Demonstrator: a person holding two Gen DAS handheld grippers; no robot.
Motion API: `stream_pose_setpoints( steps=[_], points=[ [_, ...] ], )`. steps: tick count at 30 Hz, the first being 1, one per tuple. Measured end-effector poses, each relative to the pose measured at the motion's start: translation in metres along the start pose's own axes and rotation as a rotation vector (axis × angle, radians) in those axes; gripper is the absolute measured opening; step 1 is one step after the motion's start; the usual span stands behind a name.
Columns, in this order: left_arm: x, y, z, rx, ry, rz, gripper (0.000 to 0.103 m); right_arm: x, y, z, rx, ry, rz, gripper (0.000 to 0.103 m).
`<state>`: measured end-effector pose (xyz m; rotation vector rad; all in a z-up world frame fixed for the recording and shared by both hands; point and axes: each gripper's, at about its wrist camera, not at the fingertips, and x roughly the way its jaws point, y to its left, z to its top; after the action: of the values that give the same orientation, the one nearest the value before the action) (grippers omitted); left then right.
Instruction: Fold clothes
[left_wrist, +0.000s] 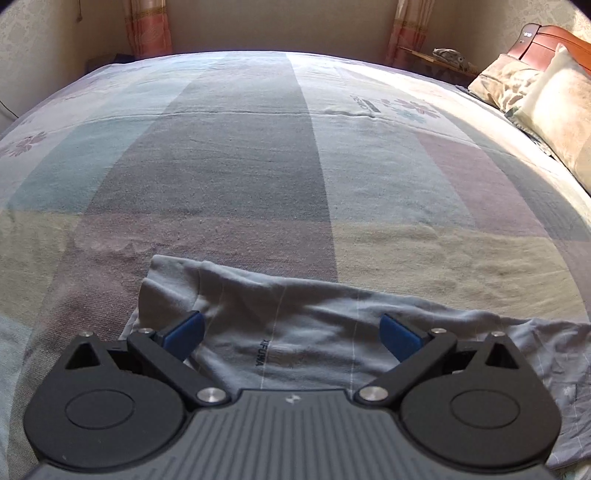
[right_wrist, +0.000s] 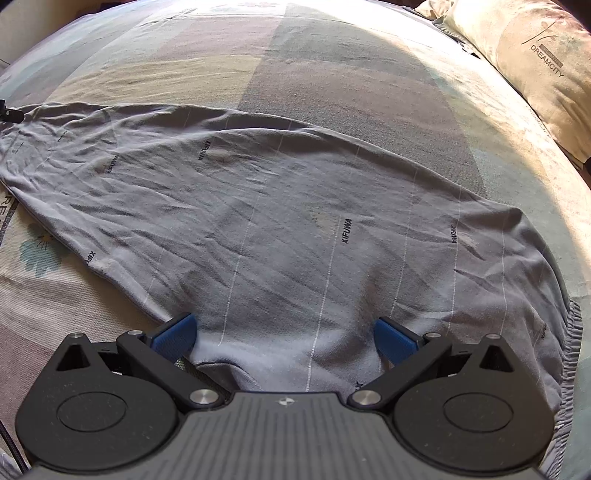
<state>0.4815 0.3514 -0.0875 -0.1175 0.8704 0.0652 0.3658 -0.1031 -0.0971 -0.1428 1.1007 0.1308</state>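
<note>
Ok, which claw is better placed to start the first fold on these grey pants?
Probably the right claw: open at the waistband end, with the whole grey pants ahead of it. The left claw, also open, sees only the cuff end.

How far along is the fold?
Done: grey garment is spread flat on the bed. In hand: nothing gripped; left gripper and right gripper sit open over its near edge. Left: no fold is visible, so all folds.
</note>
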Motion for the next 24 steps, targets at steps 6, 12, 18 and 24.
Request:
stream_pose_setpoints(
  steps=[6, 12, 18, 24],
  points=[
    [0.015, 0.006, 0.004, -0.011, 0.041, 0.036, 0.101, 0.001, 0.0, 0.002, -0.001, 0.003, 0.001, 0.103],
    [0.008, -0.001, 0.007, 0.039, 0.02, 0.054, 0.101, 0.001, 0.0, 0.001, -0.004, 0.002, 0.004, 0.103],
    [0.027, -0.007, 0.014, 0.081, 0.056, 0.017, 0.101, 0.0, 0.0, 0.0, -0.002, -0.007, 0.002, 0.103],
    [0.034, 0.0, 0.027, 0.014, 0.099, 0.016, 0.102, -0.001, 0.0, 0.001, -0.004, 0.0, 0.005, 0.103]
  ],
)
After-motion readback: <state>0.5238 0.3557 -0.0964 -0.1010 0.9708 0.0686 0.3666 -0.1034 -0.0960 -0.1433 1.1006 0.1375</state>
